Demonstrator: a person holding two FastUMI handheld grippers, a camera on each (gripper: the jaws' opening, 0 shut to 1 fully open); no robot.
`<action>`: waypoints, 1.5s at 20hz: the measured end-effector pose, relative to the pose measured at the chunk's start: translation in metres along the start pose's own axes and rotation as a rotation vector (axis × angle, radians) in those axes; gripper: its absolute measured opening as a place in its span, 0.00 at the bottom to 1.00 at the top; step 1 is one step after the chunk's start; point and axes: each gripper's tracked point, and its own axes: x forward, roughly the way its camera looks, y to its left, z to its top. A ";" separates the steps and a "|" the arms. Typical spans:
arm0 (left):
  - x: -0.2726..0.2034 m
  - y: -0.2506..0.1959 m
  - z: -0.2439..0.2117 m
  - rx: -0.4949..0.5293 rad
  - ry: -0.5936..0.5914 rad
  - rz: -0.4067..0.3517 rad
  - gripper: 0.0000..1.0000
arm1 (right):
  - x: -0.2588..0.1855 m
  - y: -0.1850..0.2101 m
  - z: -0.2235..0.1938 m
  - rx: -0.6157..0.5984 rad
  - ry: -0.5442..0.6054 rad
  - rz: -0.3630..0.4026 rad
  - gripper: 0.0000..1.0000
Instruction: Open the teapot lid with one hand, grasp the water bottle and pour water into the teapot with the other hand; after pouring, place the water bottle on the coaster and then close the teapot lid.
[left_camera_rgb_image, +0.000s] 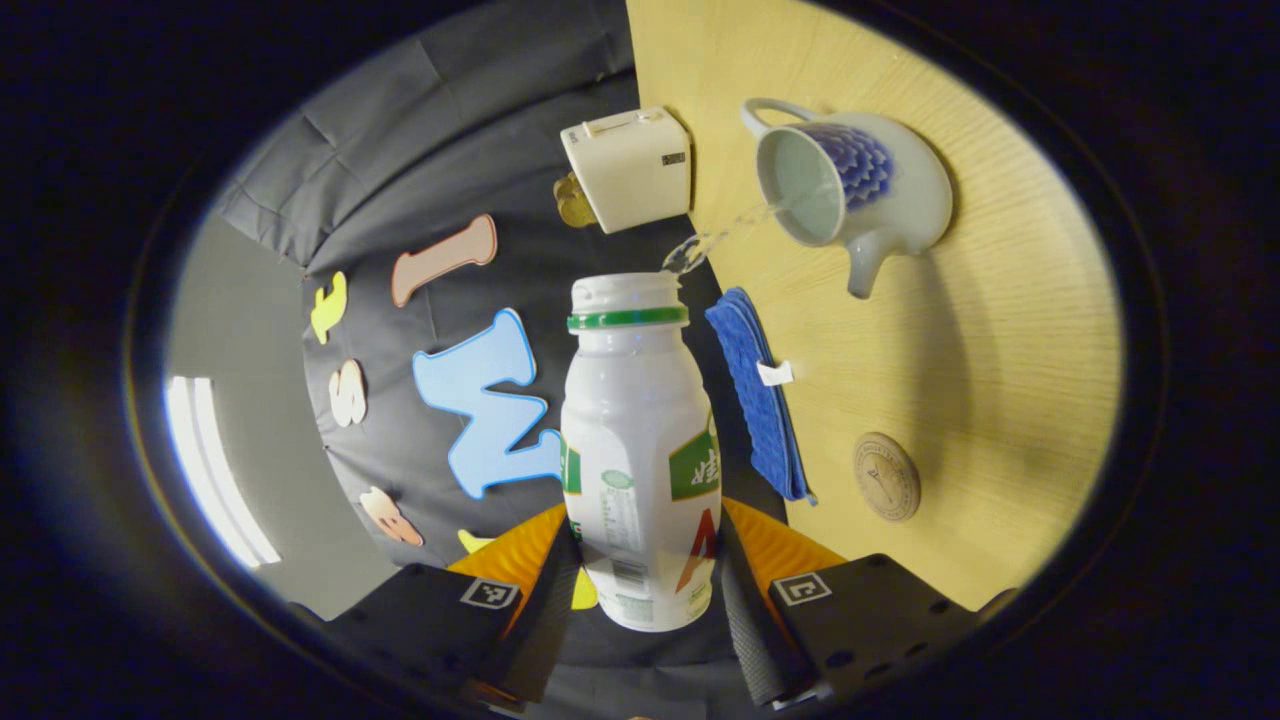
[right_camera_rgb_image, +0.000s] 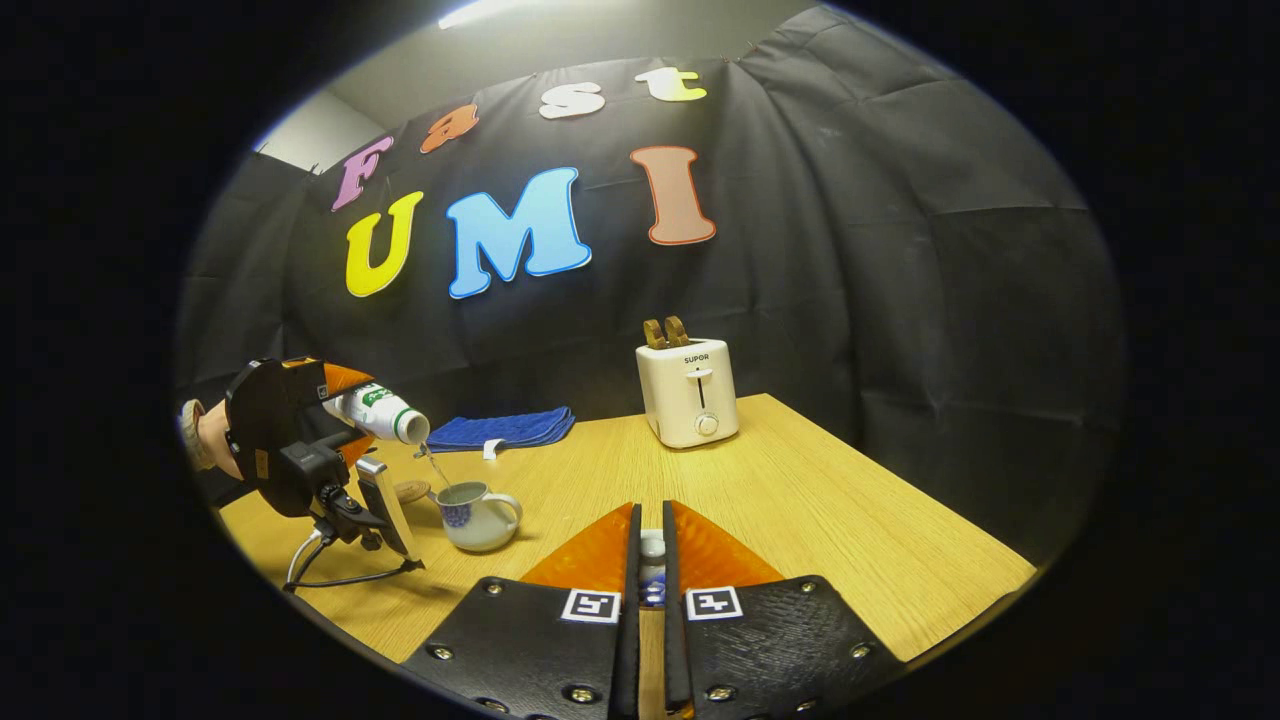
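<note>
- Two grippers busy: left gripper (left_camera_rgb_image: 648, 590) clamping white plastic water bottle (left_camera_rgb_image: 640, 440), tipped, water streaming toward white blue-patterned teapot (left_camera_rgb_image: 850, 185) at 1 o'clock.
- Right gripper (right_camera_rgb_image: 650, 580) pinching small white teapot lid (right_camera_rgb_image: 652, 560).

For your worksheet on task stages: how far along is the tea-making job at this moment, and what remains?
Done: the teapot stands open, and the right hand-held gripper is shut on its lid, held away. In hand: the left hand-held gripper tilts the water bottle, and a stream of water falls into the pot. Left: set the bottle on the coaster, then replace the lid.
</note>
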 end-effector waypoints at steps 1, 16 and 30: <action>0.000 0.001 0.000 0.005 -0.001 0.002 0.81 | 0.000 0.000 0.001 0.000 0.000 0.000 0.10; 0.004 0.017 0.009 0.110 -0.029 0.032 0.81 | -0.003 -0.005 0.000 0.012 -0.007 0.000 0.10; 0.004 0.031 0.022 0.226 -0.056 0.070 0.81 | -0.008 -0.007 0.002 0.009 -0.019 0.005 0.10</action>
